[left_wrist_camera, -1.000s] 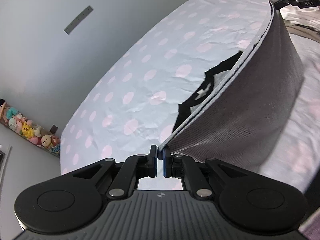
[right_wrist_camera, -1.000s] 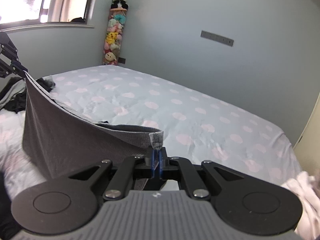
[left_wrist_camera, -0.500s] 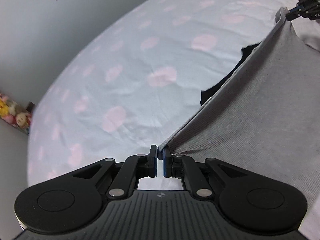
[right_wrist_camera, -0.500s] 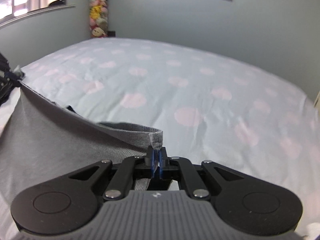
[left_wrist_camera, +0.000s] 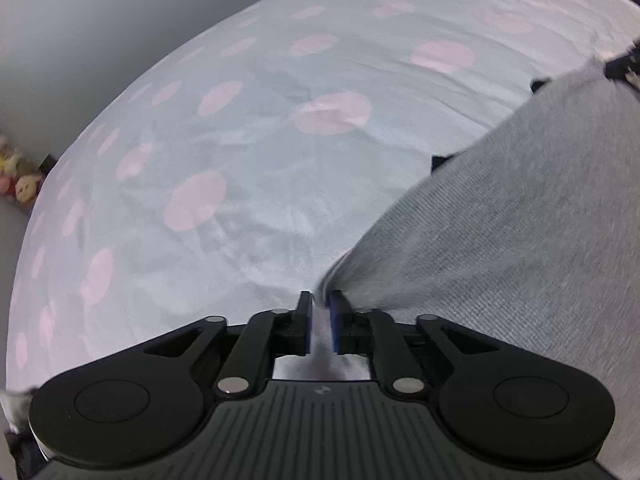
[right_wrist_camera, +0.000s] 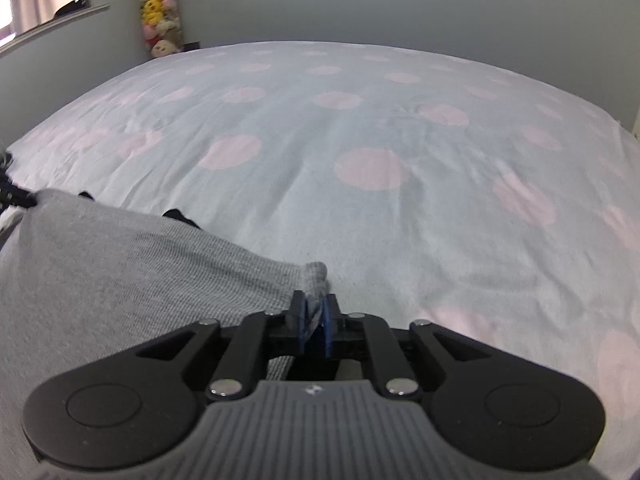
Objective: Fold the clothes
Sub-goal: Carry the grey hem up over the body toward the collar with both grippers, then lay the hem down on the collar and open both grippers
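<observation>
Release is the step in hand, by my reading: the grey knit garment (left_wrist_camera: 520,248) has been laid over onto the spotted bedsheet (left_wrist_camera: 248,160), and both pairs of jaws are opening at its far edge. In the left wrist view the left gripper (left_wrist_camera: 320,320) shows a narrow gap between its blue pads, with the garment's corner just beyond the right pad's tip and blurred, so contact cannot be told. In the right wrist view the right gripper (right_wrist_camera: 312,320) has a twisted tab of the garment's other corner lying loosely between its parting pads. Black cloth (right_wrist_camera: 180,214) peeks out from under the garment's far edge. Next, each gripper needs to clear its corner without dragging it, then find a fresh edge for the following fold.
</observation>
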Motion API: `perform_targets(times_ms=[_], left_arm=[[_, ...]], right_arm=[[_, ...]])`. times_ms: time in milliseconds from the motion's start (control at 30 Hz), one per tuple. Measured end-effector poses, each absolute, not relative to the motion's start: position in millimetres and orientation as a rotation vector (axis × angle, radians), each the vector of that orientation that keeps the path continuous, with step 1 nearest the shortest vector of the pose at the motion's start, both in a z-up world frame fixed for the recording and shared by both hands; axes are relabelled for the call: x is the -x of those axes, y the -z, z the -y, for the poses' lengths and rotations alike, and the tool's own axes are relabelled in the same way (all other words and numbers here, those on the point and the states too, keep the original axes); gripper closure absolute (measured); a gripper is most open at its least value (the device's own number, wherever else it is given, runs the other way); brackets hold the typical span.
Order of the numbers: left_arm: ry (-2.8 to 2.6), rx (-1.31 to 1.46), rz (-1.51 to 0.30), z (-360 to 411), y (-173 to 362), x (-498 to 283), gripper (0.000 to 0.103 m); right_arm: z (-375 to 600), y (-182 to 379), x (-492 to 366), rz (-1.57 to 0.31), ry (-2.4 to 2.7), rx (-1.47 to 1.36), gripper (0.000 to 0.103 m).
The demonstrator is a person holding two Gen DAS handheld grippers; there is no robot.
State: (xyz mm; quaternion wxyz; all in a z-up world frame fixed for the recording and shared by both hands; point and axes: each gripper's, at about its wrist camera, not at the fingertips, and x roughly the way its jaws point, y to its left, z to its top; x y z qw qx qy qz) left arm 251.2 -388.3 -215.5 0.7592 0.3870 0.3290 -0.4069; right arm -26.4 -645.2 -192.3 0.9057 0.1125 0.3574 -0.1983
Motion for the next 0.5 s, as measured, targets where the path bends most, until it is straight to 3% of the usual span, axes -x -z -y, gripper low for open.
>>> perform_targets(times_ms=[67, 333, 500], left_arm=[[0.857, -0.807, -0.717, 378, 206, -248, 0.093], [0.824, -0.573, -0.756, 320, 167, -195, 0.092], [0.793, -0.397, -0.838, 284, 168, -144, 0.085]], right_arm=[[642, 185, 35, -0.719, 0.430, -0.253, 0.075], [607, 154, 88, -0.670, 0.451, -0.345, 0.072], [573, 156, 128, -0.687, 0.463, -0.449, 0.066]])
